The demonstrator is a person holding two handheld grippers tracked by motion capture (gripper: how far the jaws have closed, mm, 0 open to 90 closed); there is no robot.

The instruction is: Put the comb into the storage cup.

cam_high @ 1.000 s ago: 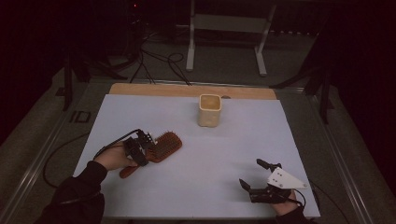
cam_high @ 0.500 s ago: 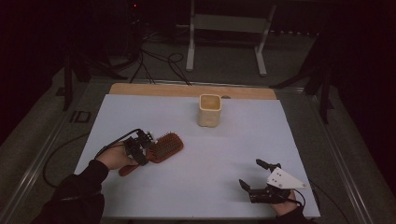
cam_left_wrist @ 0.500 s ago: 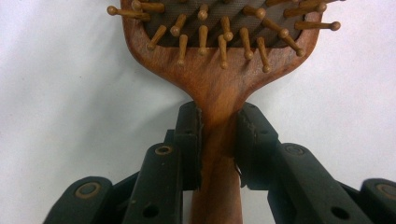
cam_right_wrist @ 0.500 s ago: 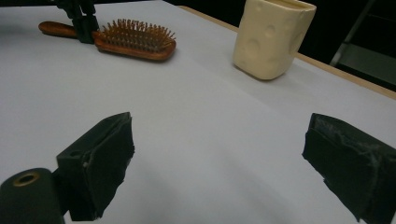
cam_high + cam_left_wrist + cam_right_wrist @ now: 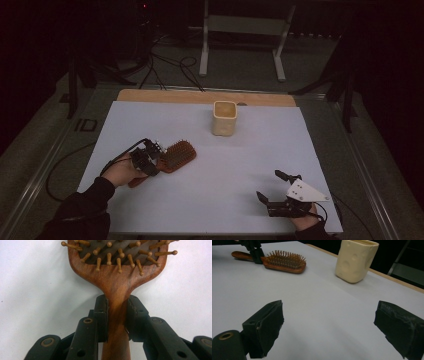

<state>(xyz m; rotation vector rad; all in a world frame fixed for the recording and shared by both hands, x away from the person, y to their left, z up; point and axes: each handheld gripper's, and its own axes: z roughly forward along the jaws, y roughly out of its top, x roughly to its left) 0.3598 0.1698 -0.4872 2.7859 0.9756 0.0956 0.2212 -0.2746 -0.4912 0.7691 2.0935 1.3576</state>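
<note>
The left gripper (image 5: 117,315) is clamping the neck of the wooden hairbrush (image 5: 176,155), which is still lying flat on the white table (image 5: 260,165), so lifting is remaining, while the right gripper (image 5: 274,191) is waiting with jaws apart.

A dim lab or test room set up for recording

A white sheet covers the tabletop (image 5: 210,200), with a strip of bare wood along its far edge. Black cables (image 5: 165,70) trail over the grey floor (image 5: 250,75) behind it, beside a metal stand (image 5: 240,40), and the surroundings are dark, with a small red light (image 5: 145,6) glowing at the back.
</note>
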